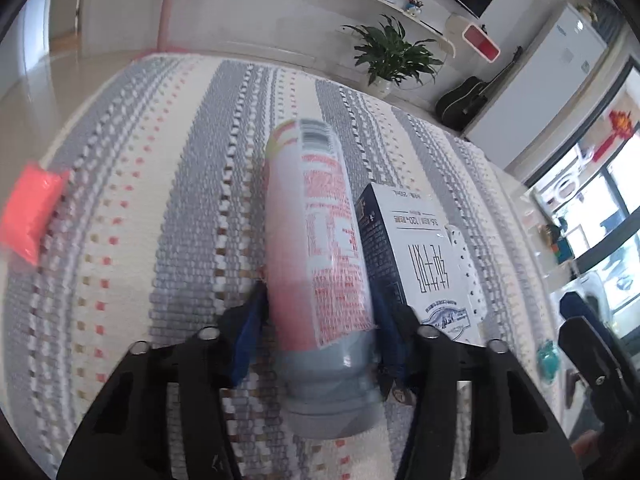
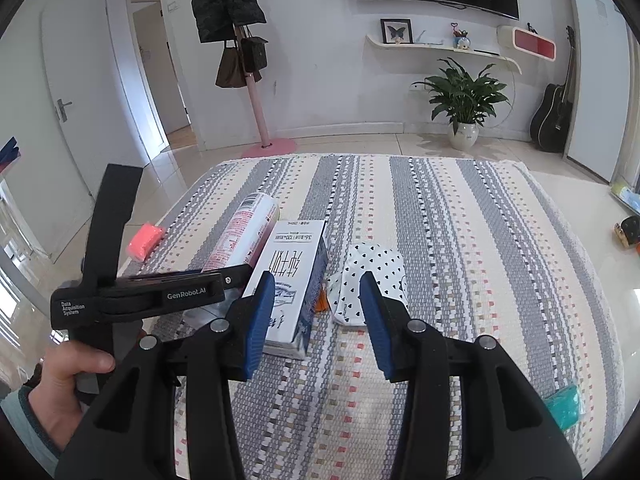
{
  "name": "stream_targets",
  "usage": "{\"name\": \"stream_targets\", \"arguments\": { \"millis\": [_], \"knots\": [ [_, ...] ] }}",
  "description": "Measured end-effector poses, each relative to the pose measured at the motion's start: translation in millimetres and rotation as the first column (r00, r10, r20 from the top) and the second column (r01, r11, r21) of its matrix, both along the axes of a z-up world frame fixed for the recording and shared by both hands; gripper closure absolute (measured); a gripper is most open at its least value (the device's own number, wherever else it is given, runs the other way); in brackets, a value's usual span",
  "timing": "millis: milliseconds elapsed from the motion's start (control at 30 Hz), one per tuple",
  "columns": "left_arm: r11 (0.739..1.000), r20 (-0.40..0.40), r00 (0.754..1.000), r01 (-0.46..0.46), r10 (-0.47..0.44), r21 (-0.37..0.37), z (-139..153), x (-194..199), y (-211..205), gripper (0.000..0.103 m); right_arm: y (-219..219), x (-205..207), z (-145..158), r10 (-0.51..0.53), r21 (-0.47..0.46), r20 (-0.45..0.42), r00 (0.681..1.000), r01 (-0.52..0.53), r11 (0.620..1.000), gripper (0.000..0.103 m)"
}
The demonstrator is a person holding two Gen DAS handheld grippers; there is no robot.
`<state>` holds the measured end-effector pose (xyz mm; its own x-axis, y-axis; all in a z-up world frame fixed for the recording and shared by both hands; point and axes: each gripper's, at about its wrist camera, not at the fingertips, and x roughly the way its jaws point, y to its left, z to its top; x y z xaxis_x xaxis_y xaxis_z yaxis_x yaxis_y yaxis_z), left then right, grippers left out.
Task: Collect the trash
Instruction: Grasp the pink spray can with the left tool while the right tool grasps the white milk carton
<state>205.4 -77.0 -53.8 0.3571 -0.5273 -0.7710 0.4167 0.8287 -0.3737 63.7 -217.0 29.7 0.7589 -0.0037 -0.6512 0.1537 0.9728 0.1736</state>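
Note:
My left gripper (image 1: 320, 320) is shut on a pink and white plastic bottle (image 1: 316, 232), gripping it near its grey cap end; the bottle also shows in the right wrist view (image 2: 244, 236), pointing away over the striped rug. A white and dark milk carton (image 2: 290, 280) lies just right of the bottle and also shows in the left wrist view (image 1: 420, 260). A white wrapper with black hearts (image 2: 372, 272) lies right of the carton. My right gripper (image 2: 316, 312) is open and empty, hovering above the carton and the wrapper.
The striped rug (image 2: 460, 240) covers the floor. A pink bag (image 2: 145, 240) lies at its left edge and a teal bag (image 2: 566, 406) at its right edge. A coat stand (image 2: 256, 104), potted plant (image 2: 464, 100) and guitar (image 2: 554, 116) stand beyond.

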Motion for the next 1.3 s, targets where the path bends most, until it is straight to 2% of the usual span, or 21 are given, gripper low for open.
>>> {"name": "stream_targets", "arguments": {
  "millis": [200, 300, 400, 533, 667, 700, 733, 833, 900, 967, 1033, 1133, 1200, 1267, 1300],
  "knots": [
    [0.999, 0.007, 1.000, 0.001, -0.001, -0.038, 4.7, -28.6, 33.7, 0.058, 1.7, 7.5, -6.8, -0.019, 0.017, -0.032, 0.999, 0.019, 1.000, 0.062],
    [0.999, 0.015, 0.999, -0.033, 0.034, -0.031, 9.1, -45.2, 60.1, 0.058, 3.9, 14.6, -10.5, -0.014, 0.055, -0.046, 0.999, 0.017, 0.998, 0.061],
    [0.996, 0.020, 0.996, -0.083, 0.084, -0.011, 13.3, -61.1, 83.9, 0.058, 8.9, 22.2, -12.7, -0.008, 0.065, -0.055, 0.998, 0.011, 0.998, 0.052],
    [0.990, -0.004, 0.990, -0.138, 0.138, -0.008, 10.6, -81.1, 114.1, 0.058, 19.1, 36.4, -23.2, 0.003, 0.066, -0.087, 0.996, 0.003, 0.998, 0.052],
    [0.990, 0.010, 0.990, -0.139, 0.139, 0.000, 14.1, -84.0, 121.6, 0.058, 21.6, 50.0, -37.8, -0.004, 0.110, -0.124, 0.992, 0.018, 0.994, 0.052],
    [0.991, 0.006, 0.991, -0.137, 0.137, -0.003, 14.0, -83.1, 121.6, 0.058, 22.3, 54.0, -41.1, -0.012, 0.110, -0.135, 0.991, 0.027, 0.994, 0.048],
    [0.991, 0.004, 0.991, -0.135, 0.135, -0.005, 13.9, -82.2, 122.0, 0.058, 22.6, 56.7, -44.1, -0.020, 0.109, -0.144, 0.989, 0.036, 0.993, 0.039],
    [0.993, -0.001, 0.993, -0.116, 0.116, -0.015, 8.3, -81.6, 122.1, 0.057, 21.0, 68.2, -51.5, -0.028, 0.144, -0.173, 0.984, 0.053, 0.988, 0.032],
    [0.993, 0.010, 0.994, -0.109, 0.109, -0.036, 8.3, -81.3, 123.4, 0.054, 22.1, 74.5, -53.7, -0.032, 0.134, -0.186, 0.982, 0.058, 0.989, 0.032],
    [0.993, 0.016, 0.994, -0.110, 0.111, -0.047, 10.2, -77.9, 121.1, 0.038, 27.0, 79.9, -55.6, -0.036, 0.099, -0.195, 0.980, 0.056, 0.994, 0.032],
    [0.993, 0.018, 0.993, -0.113, 0.114, -0.040, 11.3, -70.2, 117.7, 0.036, 31.1, 83.1, -59.1, -0.035, 0.081, -0.203, 0.979, 0.052, 0.995, 0.032],
    [0.993, 0.001, 0.994, -0.109, 0.109, -0.040, 6.1, -64.1, 113.9, 0.038, 32.4, 83.8, -63.8, -0.035, 0.087, -0.197, 0.980, 0.053, 0.995, 0.032],
    [0.993, 0.011, 0.994, -0.110, 0.111, -0.034, 3.8, -64.1, 111.6, 0.041, 35.3, 81.6, -66.9, -0.049, 0.060, -0.190, 0.981, 0.061, 0.996, 0.032],
    [0.994, 0.010, 0.995, -0.104, 0.104, -0.040, 2.7, -61.6, 110.9, 0.054, 35.6, 79.3, -66.5, -0.058, 0.056, -0.176, 0.983, 0.069, 0.996, 0.032],
    [0.993, 0.003, 0.994, -0.107, 0.108, -0.048, 1.5, -60.0, 111.6, 0.057, 35.7, 79.1, -65.5, -0.064, 0.048, -0.172, 0.983, 0.073, 0.996, 0.032]
  ]
}}
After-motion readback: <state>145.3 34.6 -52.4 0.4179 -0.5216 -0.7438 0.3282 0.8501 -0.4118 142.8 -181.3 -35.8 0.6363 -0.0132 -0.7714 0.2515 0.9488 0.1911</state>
